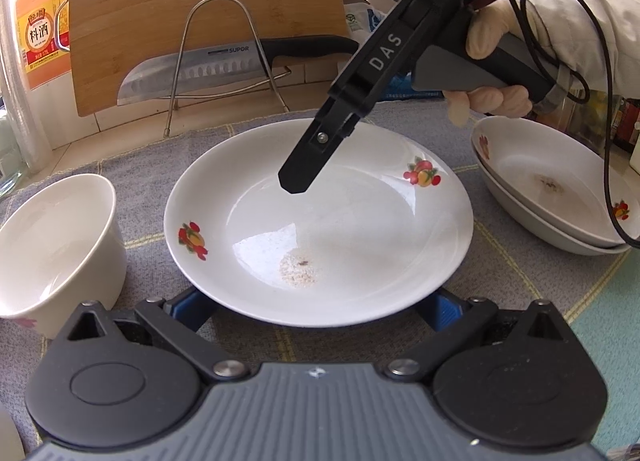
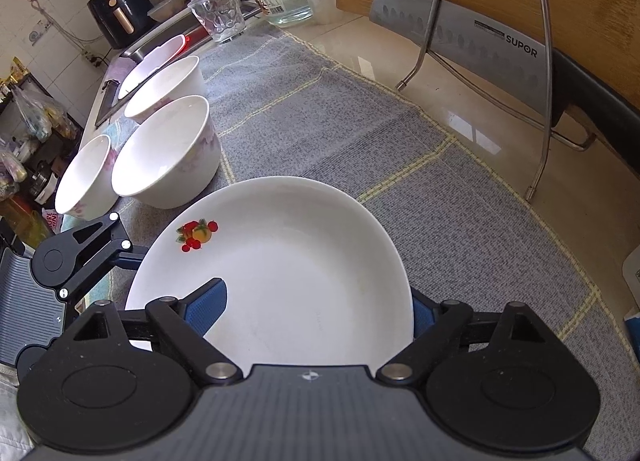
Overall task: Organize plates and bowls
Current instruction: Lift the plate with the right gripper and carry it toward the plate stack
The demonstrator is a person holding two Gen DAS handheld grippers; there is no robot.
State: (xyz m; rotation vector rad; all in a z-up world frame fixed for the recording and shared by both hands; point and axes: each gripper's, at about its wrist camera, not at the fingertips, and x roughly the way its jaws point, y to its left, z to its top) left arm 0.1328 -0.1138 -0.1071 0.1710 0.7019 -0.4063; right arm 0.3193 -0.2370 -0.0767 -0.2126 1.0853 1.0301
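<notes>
My right gripper (image 2: 316,313) pinches the white fruit-print plate (image 2: 288,261) at lower centre. My left gripper (image 1: 316,309) straddles it, grip unclear.

On the kitchen counter: three plates (image 1: 318,221), two of them stacked (image 1: 560,189); three white bowls (image 2: 168,153); one knife (image 1: 224,71); one cutting board (image 1: 200,1); one glass (image 2: 218,13).

The white round plate with fruit prints (image 1: 320,229) hides the tips of both left blue pads. The pale stacked dishes (image 1: 560,189) run off the right edge. In the right wrist view, the right blue pad (image 2: 420,317) sits mostly behind the plate's rim.
</notes>
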